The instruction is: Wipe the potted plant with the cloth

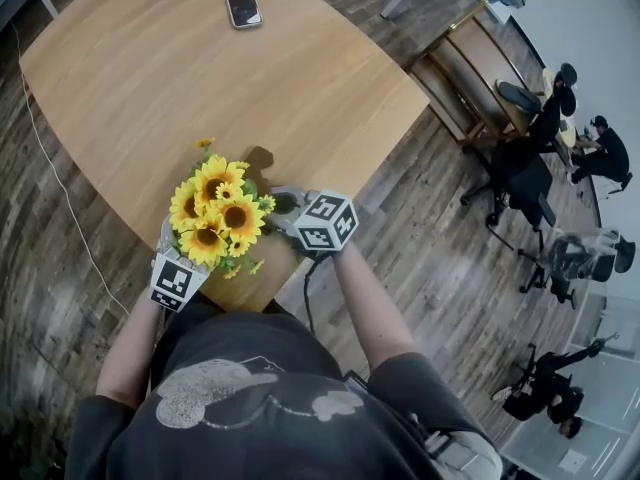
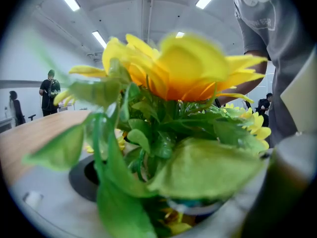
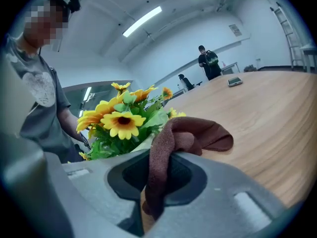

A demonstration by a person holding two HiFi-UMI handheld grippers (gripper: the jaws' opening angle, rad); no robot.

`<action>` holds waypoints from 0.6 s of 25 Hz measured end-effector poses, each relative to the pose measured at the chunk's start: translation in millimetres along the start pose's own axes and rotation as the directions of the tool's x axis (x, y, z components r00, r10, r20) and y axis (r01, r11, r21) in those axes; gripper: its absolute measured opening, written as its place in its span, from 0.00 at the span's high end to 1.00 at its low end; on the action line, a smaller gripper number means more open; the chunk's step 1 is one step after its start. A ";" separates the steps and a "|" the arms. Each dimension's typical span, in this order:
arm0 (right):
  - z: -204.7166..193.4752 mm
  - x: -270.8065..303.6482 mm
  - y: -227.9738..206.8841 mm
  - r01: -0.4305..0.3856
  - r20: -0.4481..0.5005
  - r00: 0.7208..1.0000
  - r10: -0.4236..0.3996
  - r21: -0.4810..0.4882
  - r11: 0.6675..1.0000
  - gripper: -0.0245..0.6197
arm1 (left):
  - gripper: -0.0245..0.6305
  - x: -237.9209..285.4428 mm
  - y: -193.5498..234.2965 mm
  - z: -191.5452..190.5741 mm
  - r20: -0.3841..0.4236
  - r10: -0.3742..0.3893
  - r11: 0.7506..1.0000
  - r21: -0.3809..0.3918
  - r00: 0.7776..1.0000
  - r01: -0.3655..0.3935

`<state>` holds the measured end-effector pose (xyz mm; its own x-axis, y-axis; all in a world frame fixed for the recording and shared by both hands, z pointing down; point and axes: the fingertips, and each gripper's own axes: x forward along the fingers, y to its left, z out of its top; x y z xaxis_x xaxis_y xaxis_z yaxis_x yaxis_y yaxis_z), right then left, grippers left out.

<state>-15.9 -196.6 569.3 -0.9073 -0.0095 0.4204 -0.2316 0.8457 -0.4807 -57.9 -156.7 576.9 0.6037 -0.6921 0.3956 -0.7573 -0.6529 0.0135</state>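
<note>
A potted plant (image 1: 216,214) of yellow sunflowers and green leaves stands at the near edge of the wooden table (image 1: 130,78). My left gripper (image 1: 178,260) reaches in from below the flowers. In the left gripper view the plant (image 2: 168,108) fills the space between the jaws, and the pot's rim (image 2: 198,205) shows low down between them. Leaves hide where the jaws meet the pot. My right gripper (image 1: 286,208) is just right of the plant, shut on a brown cloth (image 3: 190,135). The cloth hangs over the jaws, close beside the flowers (image 3: 121,120).
A phone (image 1: 243,7) lies at the far side of the table. The table edge runs right beside the plant. A white cable (image 1: 55,183) trails on the floor at left. Office chairs (image 1: 520,183), wooden furniture (image 1: 470,73) and people (image 1: 600,153) are far right.
</note>
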 end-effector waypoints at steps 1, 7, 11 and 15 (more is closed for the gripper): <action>-4.5 -2.3 1.8 0.012 -0.006 1.000 -0.012 -0.008 1.000 0.89 | 0.11 0.3 0.2 -0.4 0.001 -0.006 1.000 0.002 1.000 0.006; -24.6 -11.6 17.8 0.067 -0.035 0.997 -0.069 -0.062 0.996 0.89 | 0.11 3.1 2.3 -0.1 0.000 -0.036 0.999 0.012 0.999 0.036; -33.8 -13.7 35.0 0.077 -0.048 0.996 -0.081 -0.085 0.993 0.89 | 0.10 3.7 3.1 -1.3 -0.005 -0.058 0.998 0.016 0.998 0.058; -43.6 -13.3 48.6 0.058 -0.067 0.996 -0.065 -0.094 0.994 0.89 | 0.10 4.2 4.0 -1.5 -0.007 -0.077 0.997 0.024 0.997 0.077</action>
<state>0.2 -132.1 573.9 -0.8647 -0.0282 0.5015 -0.2498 0.8903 -0.3807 -58.8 -161.8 579.9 0.6583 -0.6379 0.3997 -0.7025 -0.7114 0.0216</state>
